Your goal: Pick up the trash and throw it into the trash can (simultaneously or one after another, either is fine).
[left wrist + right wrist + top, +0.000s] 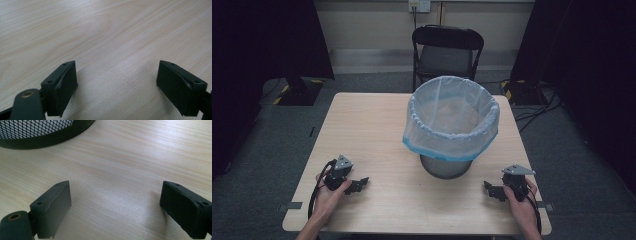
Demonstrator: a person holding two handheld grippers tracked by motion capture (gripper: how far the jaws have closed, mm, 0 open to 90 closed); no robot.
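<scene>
From where I stand, the left gripper [357,185] rests low at about 7 o'clock on the wooden table [372,125], held in the person's left hand [329,192]. In its own view the 2 black jaws stand wide apart with bare wood between them, so it is open and holds nothing.

In the middle, a little toward 1 o'clock, stands the mesh wastebasket [446,165]. A thin white bin liner [452,125] with a blue edge is folded over its rim and hangs down the outside, covering more than half of the wall. The basket looks empty, though I cannot see its bottom well through the plastic.

At about 5 o'clock the right gripper [490,190] sits in the right hand [519,197], also near the table surface. Its jaws are spread too, with nothing between, and the dark base of the basket [47,138] shows at 11 o'clock in the right gripper view, near but not touching.

I judge that the work concerns the liner, and that both tools are not yet reaching. The risks I see: the film is thin, so a hard pinch or a pull from only 1 side could tear it. The basket is light and narrow at the base, so a pull on the liner may tip or slide it. A jaw may also catch the mesh together with the plastic.
</scene>
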